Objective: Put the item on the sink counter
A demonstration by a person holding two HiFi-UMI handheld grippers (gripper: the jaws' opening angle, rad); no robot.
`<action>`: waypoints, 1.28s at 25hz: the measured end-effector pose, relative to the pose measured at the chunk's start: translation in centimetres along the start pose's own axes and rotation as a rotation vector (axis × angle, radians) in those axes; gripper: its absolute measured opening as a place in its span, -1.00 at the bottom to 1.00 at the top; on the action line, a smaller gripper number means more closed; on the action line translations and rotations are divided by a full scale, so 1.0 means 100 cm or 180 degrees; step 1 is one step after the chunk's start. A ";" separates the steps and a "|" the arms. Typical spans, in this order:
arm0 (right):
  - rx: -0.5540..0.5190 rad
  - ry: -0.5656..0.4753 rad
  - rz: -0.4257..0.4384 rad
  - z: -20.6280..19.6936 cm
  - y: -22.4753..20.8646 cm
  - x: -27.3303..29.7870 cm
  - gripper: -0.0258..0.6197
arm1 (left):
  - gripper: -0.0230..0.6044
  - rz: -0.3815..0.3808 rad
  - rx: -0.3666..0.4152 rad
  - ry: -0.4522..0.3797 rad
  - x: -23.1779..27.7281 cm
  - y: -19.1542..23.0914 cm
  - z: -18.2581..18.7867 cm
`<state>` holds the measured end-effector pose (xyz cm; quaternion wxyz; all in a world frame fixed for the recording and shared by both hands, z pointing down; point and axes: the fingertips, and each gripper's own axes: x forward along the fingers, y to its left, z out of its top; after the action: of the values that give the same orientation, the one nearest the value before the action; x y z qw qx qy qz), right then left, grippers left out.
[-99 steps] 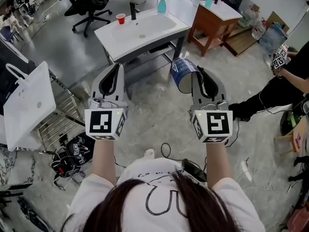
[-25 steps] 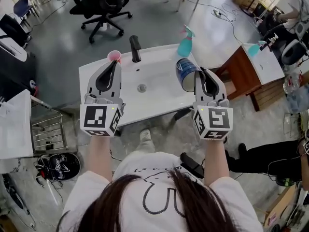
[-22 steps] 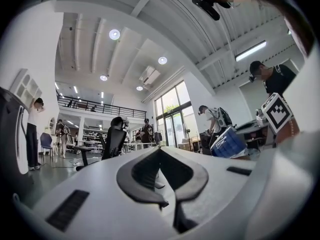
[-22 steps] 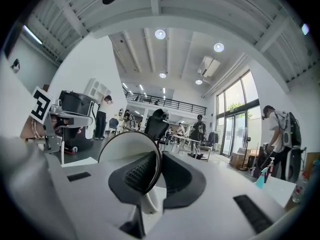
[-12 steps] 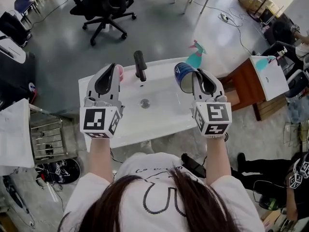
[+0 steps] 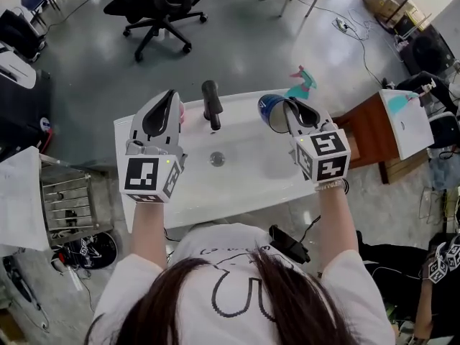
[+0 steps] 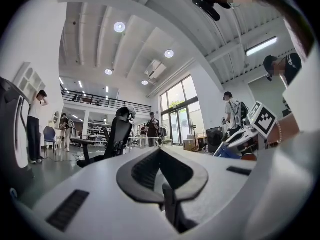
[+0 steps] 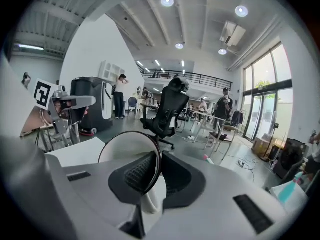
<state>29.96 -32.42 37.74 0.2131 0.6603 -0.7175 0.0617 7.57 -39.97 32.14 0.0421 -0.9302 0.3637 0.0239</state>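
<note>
Carrying cup [image 6: 272, 113] farther over sink [image 6: 237, 184].

Two tongs [image 6: 170, 96] [image 6: 289, 105], one blue cup [image 6: 271, 113], one pink cup [image 6: 180, 111], one faucet [image 6: 211, 103], and seemingly two spray bottles [image 6: 302, 82] [image 6: 399, 100].

The person wears a white short-sleeved T-shirt [image 6: 215, 261] with a dark line drawing on the front, and a pale beaded bracelet [image 6: 330, 185] on the right wrist. The left hand-held gripper [image 6: 169, 95] and right hand-held gripper [image 6: 289, 108] have light grey shells, black ribbed inner pads, and a marker cube [image 6: 147, 177] printed with black-and-white squares.
</note>
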 end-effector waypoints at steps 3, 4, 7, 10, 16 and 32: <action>-0.0089 0.0166 0.0260 -0.006 -0.001 0.013 -0.74 | -0.90 0.0028 0.0003 0.0023 0.002 -0.001 -0.003; -0.0128 0.0221 0.0335 -0.008 -0.001 0.017 -0.74 | -0.90 0.0040 0.0005 0.0032 0.003 -0.001 -0.003; -0.0267 0.0403 0.0535 -0.014 -0.002 0.030 -0.74 | -0.90 0.0090 0.0003 0.0059 0.006 -0.003 -0.005; -0.0441 0.0579 0.0752 -0.021 -0.001 0.046 -0.74 | -0.90 0.0173 0.0005 0.0100 0.009 -0.004 -0.007; -0.0846 0.0896 0.1315 -0.034 0.009 0.073 -0.74 | -0.90 0.0403 0.0002 0.0168 0.012 -0.009 -0.006; -0.1369 0.1656 0.2241 -0.083 0.029 0.155 -0.74 | -0.90 0.1032 0.0129 0.0363 0.003 -0.004 -0.011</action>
<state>28.42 -43.32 51.78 0.4831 0.2812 -0.8166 0.1434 8.09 -39.94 33.24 0.0358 -0.8582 0.5112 -0.0297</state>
